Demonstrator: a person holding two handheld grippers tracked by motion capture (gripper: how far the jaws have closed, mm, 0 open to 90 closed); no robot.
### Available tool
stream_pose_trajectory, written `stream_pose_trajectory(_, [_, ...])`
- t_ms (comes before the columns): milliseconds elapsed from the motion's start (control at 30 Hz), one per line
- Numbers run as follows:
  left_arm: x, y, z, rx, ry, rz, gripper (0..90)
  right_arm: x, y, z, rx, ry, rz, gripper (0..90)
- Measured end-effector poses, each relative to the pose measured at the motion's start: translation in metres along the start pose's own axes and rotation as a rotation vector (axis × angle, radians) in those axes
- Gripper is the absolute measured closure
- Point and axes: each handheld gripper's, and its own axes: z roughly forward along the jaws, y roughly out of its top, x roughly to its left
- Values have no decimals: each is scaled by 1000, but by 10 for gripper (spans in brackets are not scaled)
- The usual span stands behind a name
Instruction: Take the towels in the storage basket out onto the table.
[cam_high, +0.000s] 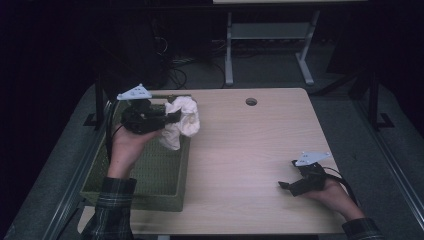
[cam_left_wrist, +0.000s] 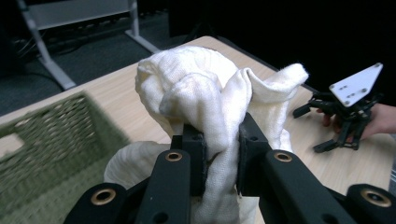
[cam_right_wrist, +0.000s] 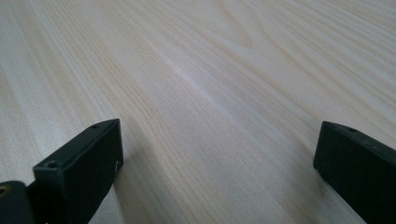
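One cloth (cam_high: 182, 121) in hand, lifted over the basket (cam_high: 150, 192); placement not yet made.

Right gripper (cam_high: 295, 186), nearest, lies low on the table (cam_high: 250, 150) at the person's right, jaws spread wide with bare wood between them, idle. Left gripper (cam_high: 170, 119) pinches the white cloth, both pads pressed into a bunched fold near its middle. Cloth hangs clear above the green woven basket's far right corner, beside the rim; whether its lower tail touches the rim cannot be told in the dim high view. Done, by appearance: cloth gripped and raised. Left: carry it across, set it down or spread it, release. Long axis runs roughly upright, the bulk bunched above the jaws, a looser tail drooping below; one corner points off toward the right gripper.
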Motion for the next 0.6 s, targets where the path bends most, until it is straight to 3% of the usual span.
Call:
stream_pose_trajectory(267, [-21,18,27,0,-57,42,771,0,0,0,0,0,0,9])
stream_pose_trajectory(600, [-46,24,68,16,-126,63,771,0,0,0,0,2,5,9])
